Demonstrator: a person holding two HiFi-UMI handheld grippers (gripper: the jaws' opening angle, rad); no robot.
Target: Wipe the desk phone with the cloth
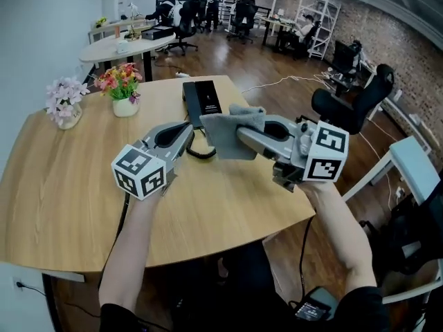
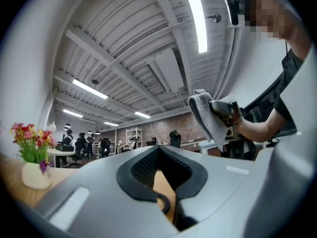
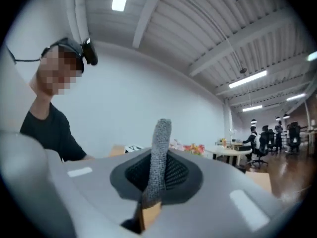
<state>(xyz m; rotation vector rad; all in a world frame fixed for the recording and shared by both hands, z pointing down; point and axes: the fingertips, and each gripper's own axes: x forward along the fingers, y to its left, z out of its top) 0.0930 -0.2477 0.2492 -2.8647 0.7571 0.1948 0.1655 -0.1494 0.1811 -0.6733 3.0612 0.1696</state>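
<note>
The cloth (image 1: 228, 133) is rough grey weave, the phone (image 1: 201, 99) glossy black plastic, the table (image 1: 69, 185) matt wood

Clad in a black T-shirt (image 3: 44, 128) with short sleeves (image 1: 363, 310). Smooth grey shells on the left gripper (image 1: 188, 134) and right gripper (image 1: 241, 134), with black ribbed pads (image 2: 143, 168) inside. Behind each, a white cube (image 1: 142, 173) printed with black square markers. Thin black cable (image 1: 302, 254) under the right one. Black camera (image 3: 89, 53) strapped on the head.

near side of the table (image 1: 228, 206) lies bare — desk phone (image 1: 201, 101) and its cord (image 1: 201, 152) ahead, flower vase (image 1: 125, 106) left.
</note>
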